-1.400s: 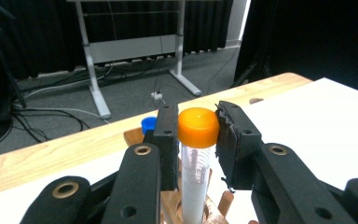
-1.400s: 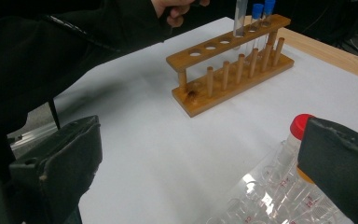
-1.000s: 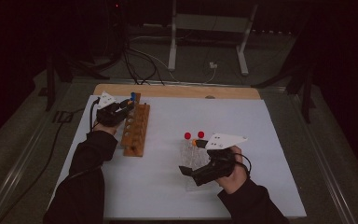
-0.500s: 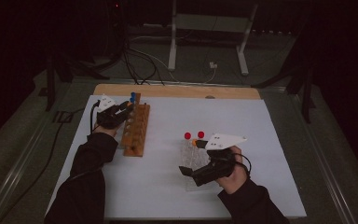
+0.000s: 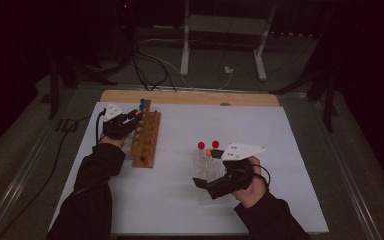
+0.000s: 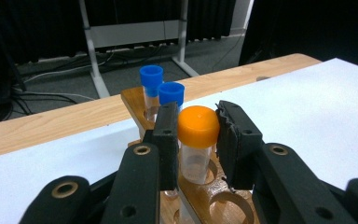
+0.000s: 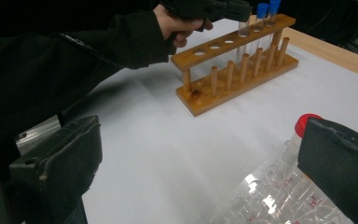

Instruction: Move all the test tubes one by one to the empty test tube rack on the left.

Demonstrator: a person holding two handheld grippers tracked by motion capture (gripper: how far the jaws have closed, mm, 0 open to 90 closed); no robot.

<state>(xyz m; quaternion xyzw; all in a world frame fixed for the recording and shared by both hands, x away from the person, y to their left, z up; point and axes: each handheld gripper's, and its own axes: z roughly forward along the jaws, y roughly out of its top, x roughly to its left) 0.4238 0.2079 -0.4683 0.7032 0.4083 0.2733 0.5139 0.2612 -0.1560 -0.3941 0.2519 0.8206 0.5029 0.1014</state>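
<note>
My left gripper is shut on an orange-capped tube, its pads pressing the cap from both sides. The tube stands upright in a hole of the wooden rack, just in front of two blue-capped tubes. In the high view the left gripper sits at the far end of the wooden rack. My right gripper is open, jaws wide apart, at the near side of a clear plastic rack that holds red-capped tubes and another orange-capped one.
A white sheet covers the table, with a wooden strip along its far edge. Cables and a metal stand lie on the floor beyond. The wooden rack's near holes are unfilled.
</note>
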